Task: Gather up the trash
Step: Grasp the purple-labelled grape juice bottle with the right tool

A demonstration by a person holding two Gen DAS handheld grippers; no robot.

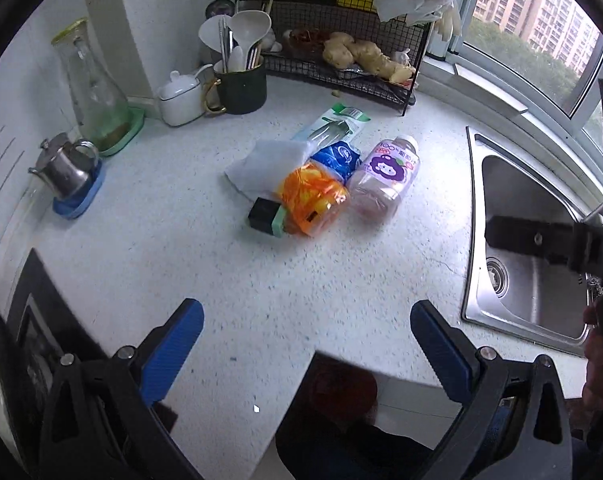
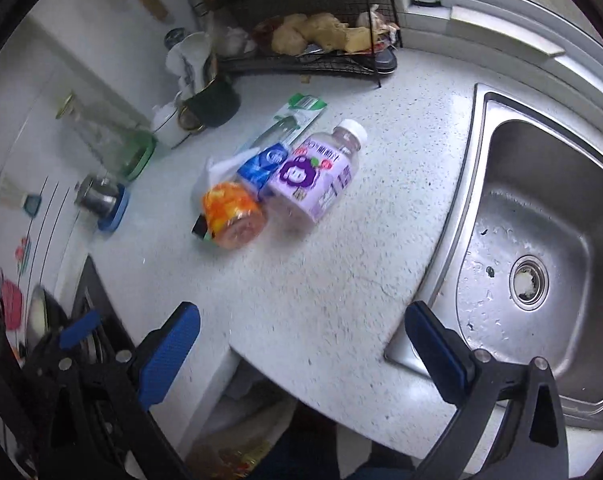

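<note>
Left gripper (image 1: 306, 356) and right gripper (image 2: 301, 354) held wide apart, nothing gripped, purple bottle (image 2: 315, 176) and orange bottle (image 2: 231, 216) lain touching on far counter (image 2: 341, 288)

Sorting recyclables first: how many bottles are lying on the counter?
2: the purple-label bottle, nearest the sink, and the orange-wrapped bottle beside it, touching the wrappers. More may hide beneath.

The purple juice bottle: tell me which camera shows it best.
The right wrist view. There the purple juice bottle lies on its side with the white cap and most of the label clear. The left wrist view shows the same bottle sharply too, but more end-on, with its label foreshortened, and an orange bottle beside it.
</note>
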